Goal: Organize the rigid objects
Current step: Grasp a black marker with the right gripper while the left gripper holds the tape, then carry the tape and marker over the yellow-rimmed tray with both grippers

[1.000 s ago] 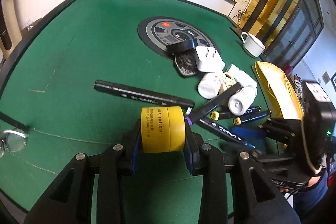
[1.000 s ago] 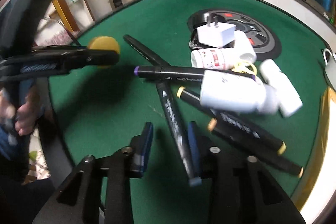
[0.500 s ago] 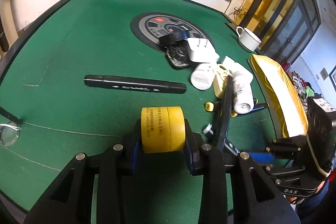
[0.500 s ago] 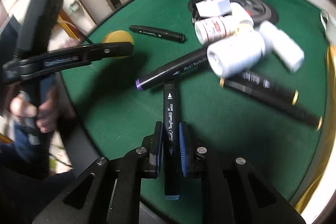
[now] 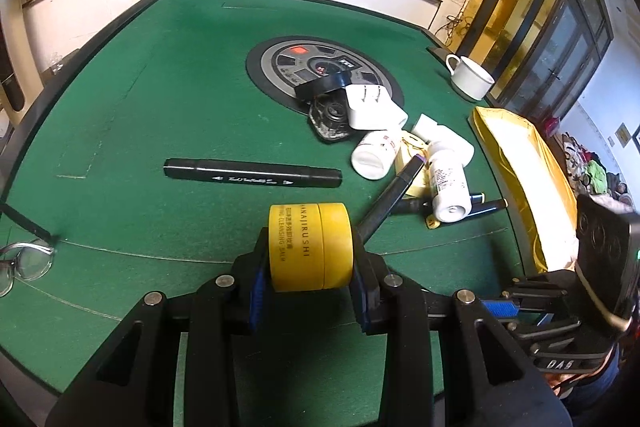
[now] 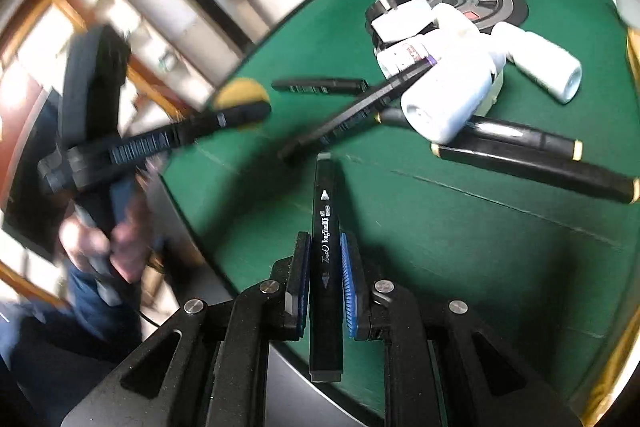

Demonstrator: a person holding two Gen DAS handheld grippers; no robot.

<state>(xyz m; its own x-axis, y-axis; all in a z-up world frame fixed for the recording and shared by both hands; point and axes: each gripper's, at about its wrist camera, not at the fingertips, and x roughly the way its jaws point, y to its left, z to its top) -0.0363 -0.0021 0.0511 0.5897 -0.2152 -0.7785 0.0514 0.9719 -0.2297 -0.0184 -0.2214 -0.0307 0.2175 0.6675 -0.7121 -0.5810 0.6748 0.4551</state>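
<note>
My left gripper (image 5: pixel 310 251) is shut on a yellow round jar (image 5: pixel 310 243) and holds it above the green felt table (image 5: pixel 160 107). In the right wrist view, my right gripper (image 6: pixel 324 251) is shut on a black marker (image 6: pixel 325 203) that runs lengthwise between its blue pads (image 6: pixel 348 267), over the table's near edge. The same jar (image 6: pixel 239 91) shows in that view at the left, blurred. Another black marker (image 5: pixel 252 175) lies alone on the felt ahead of the jar.
A pile sits right of centre: white bottles (image 5: pixel 448 183), a purple-tipped marker (image 5: pixel 394 193), a white charger (image 5: pixel 370 107), a black tape roll (image 5: pixel 324 85). A white cup (image 5: pixel 470 77) and a yellow envelope (image 5: pixel 520 163) lie at the right, glasses (image 5: pixel 24 261) at the left edge.
My right gripper has shut on the black marker and drawn it out of the pile toward the table edge, rolling as it went. The left gripper still holds the jar.
</note>
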